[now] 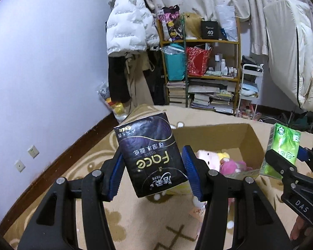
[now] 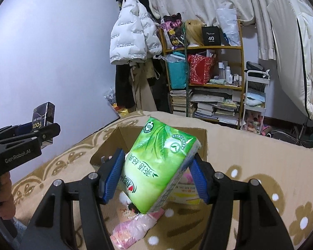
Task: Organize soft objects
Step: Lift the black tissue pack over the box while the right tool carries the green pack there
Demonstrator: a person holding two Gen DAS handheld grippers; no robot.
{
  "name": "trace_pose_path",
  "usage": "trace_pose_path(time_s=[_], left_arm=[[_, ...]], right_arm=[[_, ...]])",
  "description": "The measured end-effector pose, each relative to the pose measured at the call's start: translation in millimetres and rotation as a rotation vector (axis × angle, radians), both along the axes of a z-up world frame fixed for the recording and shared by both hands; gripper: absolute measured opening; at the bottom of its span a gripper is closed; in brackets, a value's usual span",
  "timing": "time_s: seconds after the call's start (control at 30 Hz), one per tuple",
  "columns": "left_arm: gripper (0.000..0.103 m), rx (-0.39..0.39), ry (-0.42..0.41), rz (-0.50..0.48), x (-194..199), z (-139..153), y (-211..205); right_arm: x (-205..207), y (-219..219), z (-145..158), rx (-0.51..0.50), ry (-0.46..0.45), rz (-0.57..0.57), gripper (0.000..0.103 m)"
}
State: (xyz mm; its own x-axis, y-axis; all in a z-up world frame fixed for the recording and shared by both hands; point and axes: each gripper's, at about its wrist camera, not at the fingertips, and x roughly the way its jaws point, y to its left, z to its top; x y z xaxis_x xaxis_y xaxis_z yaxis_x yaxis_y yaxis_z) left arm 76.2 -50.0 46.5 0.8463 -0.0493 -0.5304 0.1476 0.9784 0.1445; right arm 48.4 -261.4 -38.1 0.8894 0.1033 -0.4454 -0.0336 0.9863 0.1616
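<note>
A black "Face" tissue pack is gripped in the left hand-held gripper and a green tissue pack in the right hand-held gripper, both held above an open cardboard box on the patterned bedspread.

A white puffer jacket hangs beside a cluttered wooden shelf.
</note>
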Motion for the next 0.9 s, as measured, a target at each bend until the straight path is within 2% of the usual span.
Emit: trace_pose_path(time_s=[0.43,0.9], left_arm=[[0.053,-0.006,-0.061,-0.038,31,0,-15],[0.054,-0.047,-0.018,-0.058,67,-27,-23]], right_arm=[[32,-9,2,-0.05,-0.023,0.005,0.065],[64,-20,-22,-0.041,0.022,0.007,0.065]])
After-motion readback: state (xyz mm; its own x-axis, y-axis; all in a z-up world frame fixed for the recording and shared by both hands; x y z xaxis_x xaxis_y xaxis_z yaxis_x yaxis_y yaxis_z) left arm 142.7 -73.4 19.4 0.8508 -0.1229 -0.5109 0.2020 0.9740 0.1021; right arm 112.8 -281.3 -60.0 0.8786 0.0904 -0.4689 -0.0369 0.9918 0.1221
